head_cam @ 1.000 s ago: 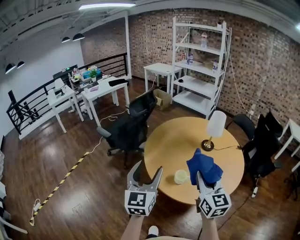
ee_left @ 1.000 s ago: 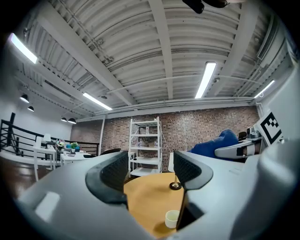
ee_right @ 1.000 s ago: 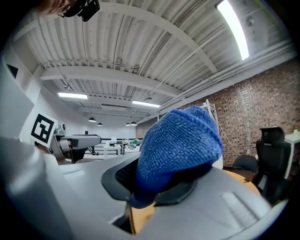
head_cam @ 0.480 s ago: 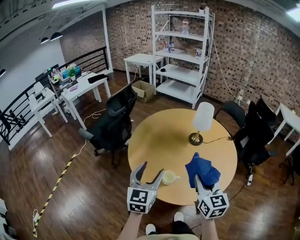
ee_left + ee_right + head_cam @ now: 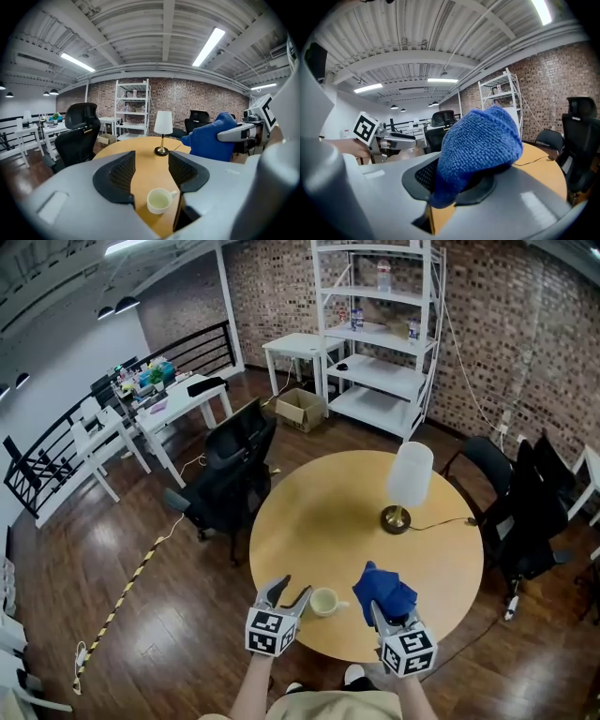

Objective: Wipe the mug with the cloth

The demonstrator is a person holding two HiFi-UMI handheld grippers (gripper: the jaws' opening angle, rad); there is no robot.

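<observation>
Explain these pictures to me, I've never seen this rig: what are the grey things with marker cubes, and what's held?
No robot: a person holds a two-jaw tool in each hand. One picture comes from a head camera looking down. The other two come from cameras riding on each tool, looking along its jaws. On the round table stand a pale mug and a lamp. The right tool is shut on a blue cloth. The left tool is open, its jaws having just closed partway; the mug shows through the gap, untouched.
</observation>
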